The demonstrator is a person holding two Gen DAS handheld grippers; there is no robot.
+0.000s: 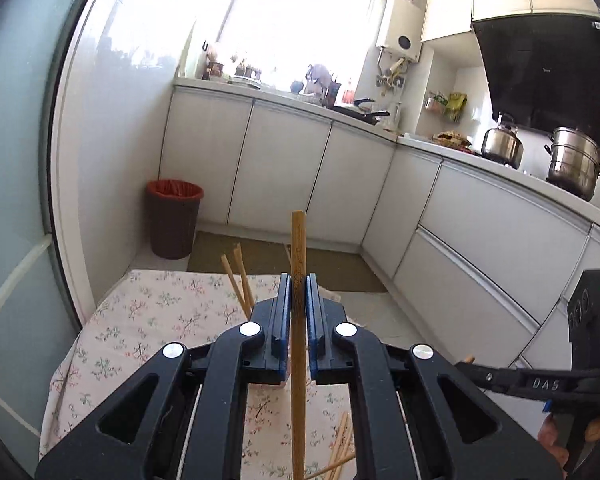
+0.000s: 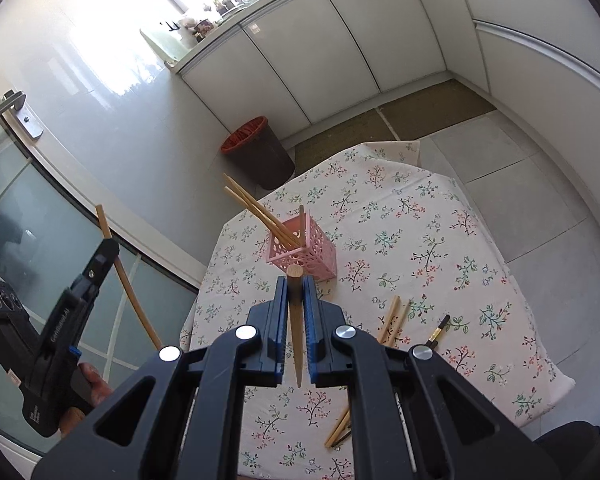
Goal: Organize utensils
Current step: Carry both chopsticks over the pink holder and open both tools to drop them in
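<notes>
Left wrist view: left gripper point(image 1: 299, 286) is clamped on a bamboo chopstick point(image 1: 298, 248), pads pressed to its sides; stick stands near upright, top end well above the fingertips, lower end running down past the gripper body. Below it, a table with a floral tablecloth point(image 1: 148, 312), two chopsticks point(image 1: 239, 276) poking up from behind the left finger, loose chopsticks point(image 1: 342, 446) on the cloth at bottom. The other gripper's body point(image 1: 588, 344) sits at the right edge, held by a hand point(image 1: 556, 432). Background: white cabinets, brown bin point(image 1: 175, 220), steel pots point(image 1: 572, 164) on the counter. Right wrist view: right gripper point(image 2: 296, 286) is pinching a second bamboo chopstick point(image 2: 295, 320), blunt end up at the fingertips, tapered tip pointing back toward the camera. Just beyond the fingertips, a pink lattice holder point(image 2: 316, 256) stands on the tablecloth with three chopsticks in it, two point(image 2: 256, 208) leaning left, one more upright. Loose chopsticks point(image 2: 392, 318) lie on the cloth right of the gripper, one dark-handled point(image 2: 438, 332), more point(image 2: 338, 428) near the bottom. Left gripper point(image 2: 106, 250) at the left edge, off the table, holding its chopstick point(image 2: 120, 264).
</notes>
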